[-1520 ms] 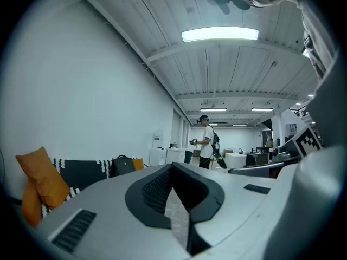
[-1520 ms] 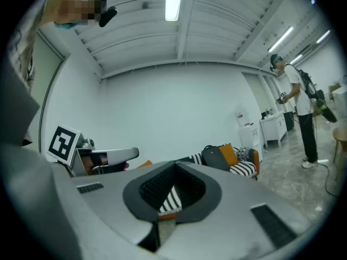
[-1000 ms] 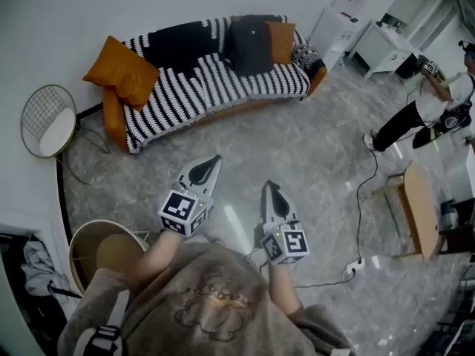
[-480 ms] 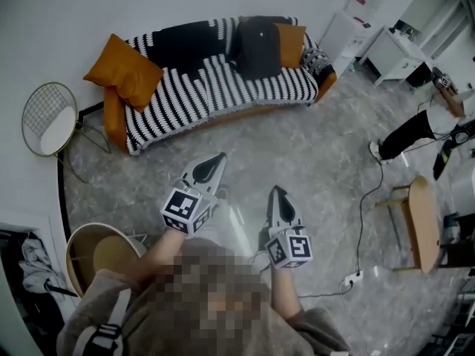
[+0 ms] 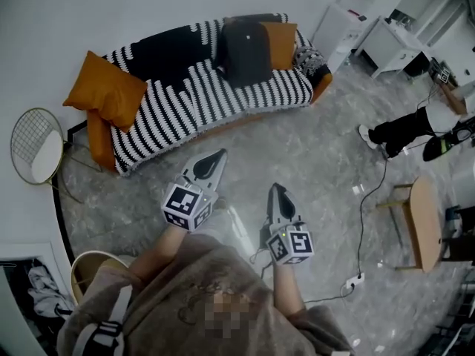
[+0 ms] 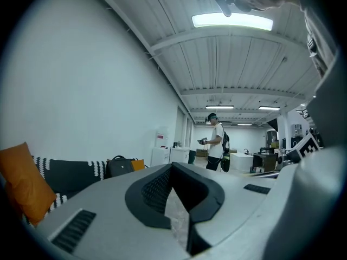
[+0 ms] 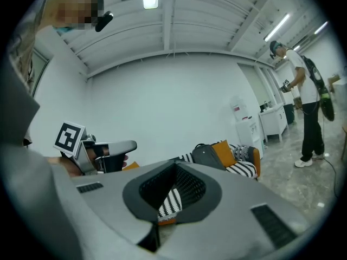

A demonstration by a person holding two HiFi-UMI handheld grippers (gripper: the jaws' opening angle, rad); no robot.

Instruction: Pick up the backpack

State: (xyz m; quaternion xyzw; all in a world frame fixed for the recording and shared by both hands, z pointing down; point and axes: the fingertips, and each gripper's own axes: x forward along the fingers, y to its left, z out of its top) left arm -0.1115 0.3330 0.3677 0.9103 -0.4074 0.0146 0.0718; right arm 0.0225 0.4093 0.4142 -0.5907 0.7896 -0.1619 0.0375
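Backpack (image 5: 247, 53) on striped sofa (image 5: 185, 99), orange cushion (image 5: 282, 43) beside, person (image 5: 413, 124) well apart

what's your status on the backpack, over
Left tool and right tool both shut, empty. Backpack on the striped sofa well ahead, untouched. Only bare floor between.

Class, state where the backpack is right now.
In the head view the dark backpack sits on the striped sofa, toward its right end, just left of an orange cushion.
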